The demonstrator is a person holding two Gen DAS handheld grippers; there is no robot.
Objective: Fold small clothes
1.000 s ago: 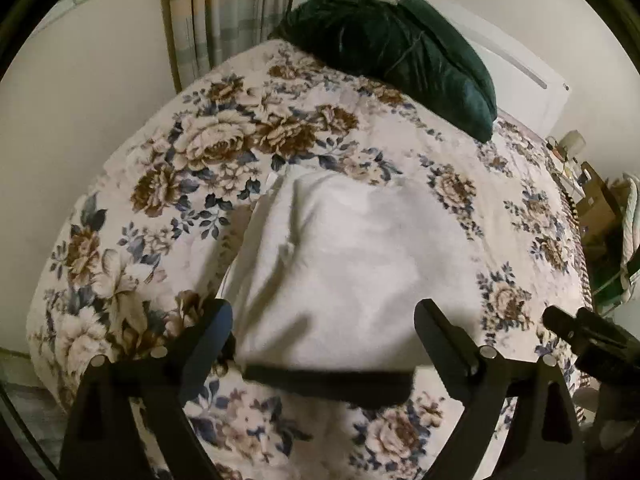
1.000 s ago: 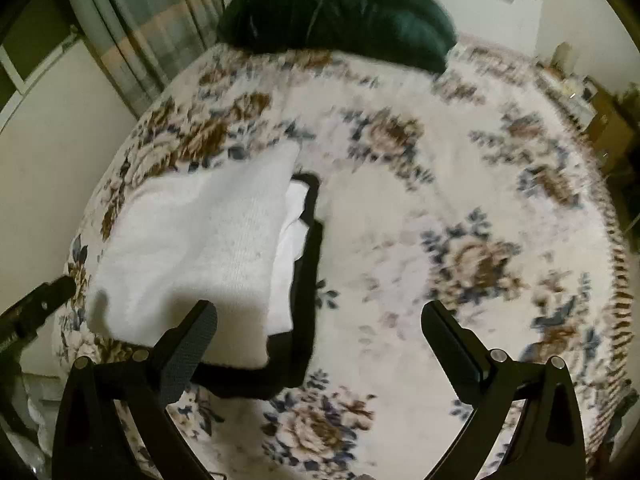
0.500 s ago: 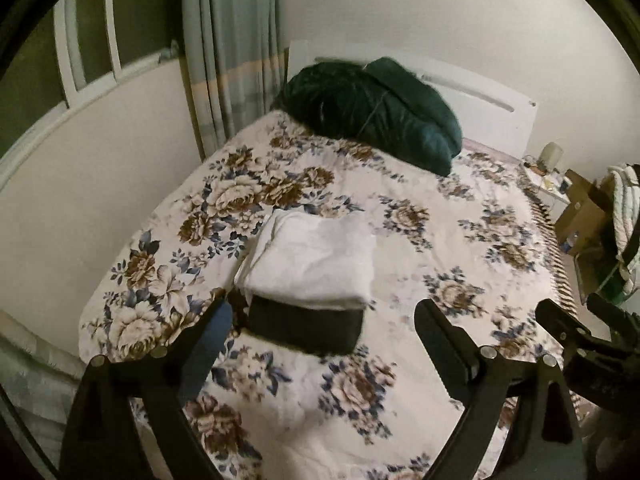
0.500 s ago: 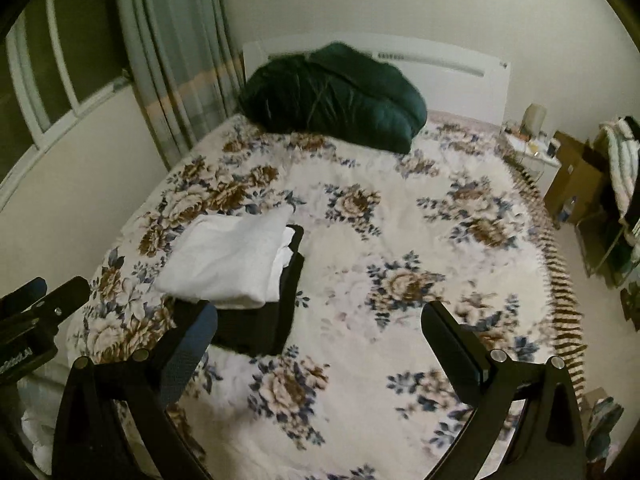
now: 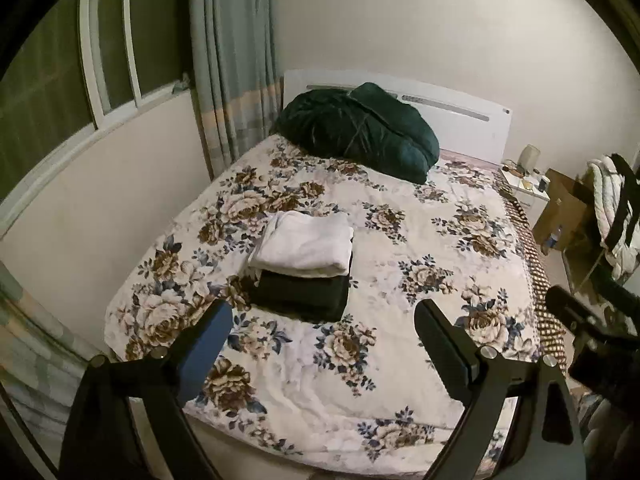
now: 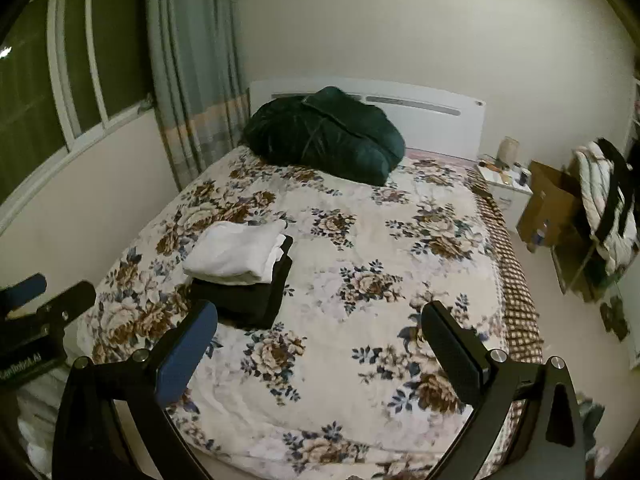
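A folded white garment (image 5: pixel 306 242) (image 6: pixel 238 254) lies on top of a folded black garment (image 5: pixel 302 294) (image 6: pixel 244 296), stacked on the left half of the floral bedspread (image 5: pixel 400 300) (image 6: pixel 360 300). My left gripper (image 5: pixel 324 340) is open and empty, well back from the stack over the bed's foot. My right gripper (image 6: pixel 320 344) is open and empty too, also far from the stack. The right gripper shows at the right edge of the left wrist view, and the left gripper at the left edge of the right wrist view.
A dark green bundle of bedding (image 5: pixel 360 132) (image 6: pixel 324 134) rests against the white headboard (image 5: pixel 460 114). A window (image 5: pixel 60 72) and curtain (image 5: pixel 234 80) line the left wall. At the right stand a nightstand (image 6: pixel 504 184), a cardboard box (image 6: pixel 548 204) and a rack with bedding (image 6: pixel 608 204).
Both grippers have pulled far back and up from the stack; the white garment filled the view a second ago and now lies small on the bed, with the whole room showing.
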